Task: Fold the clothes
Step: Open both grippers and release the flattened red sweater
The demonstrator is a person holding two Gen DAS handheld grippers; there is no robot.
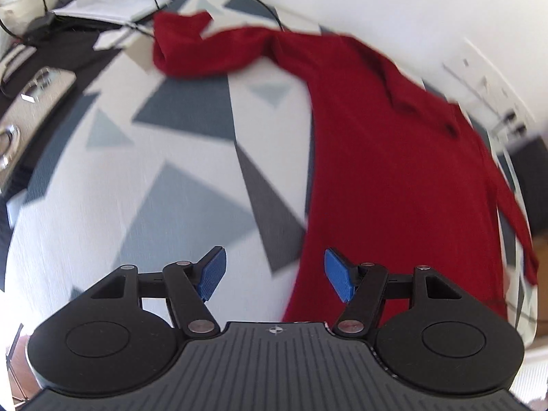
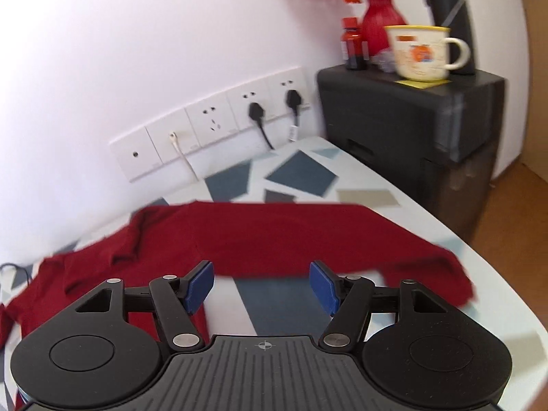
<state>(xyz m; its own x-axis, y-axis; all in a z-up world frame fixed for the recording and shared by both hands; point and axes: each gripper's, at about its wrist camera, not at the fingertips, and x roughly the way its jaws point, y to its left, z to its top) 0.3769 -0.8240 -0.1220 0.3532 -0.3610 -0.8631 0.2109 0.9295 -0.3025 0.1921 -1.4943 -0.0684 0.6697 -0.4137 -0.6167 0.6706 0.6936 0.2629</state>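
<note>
A dark red long-sleeved garment (image 1: 394, 157) lies spread on a table with a white cloth patterned in grey and blue triangles (image 1: 178, 185). In the left wrist view its body fills the right half and one sleeve (image 1: 205, 48) stretches to the far left. My left gripper (image 1: 274, 274) hangs open above the garment's near edge, nothing between its blue pads (image 1: 214, 272). In the right wrist view the garment (image 2: 291, 236) lies across the table with a sleeve (image 2: 441, 267) reaching toward the right rim. My right gripper (image 2: 262, 286) is open and empty above the near edge.
A wall with sockets and plugged cables (image 2: 212, 126) runs behind the table. A black cabinet (image 2: 411, 113) at the right carries a mug (image 2: 421, 51), a red vase with orange flowers (image 2: 380, 20) and a small bottle (image 2: 352, 44). Papers and cables (image 1: 102, 10) lie at the far left.
</note>
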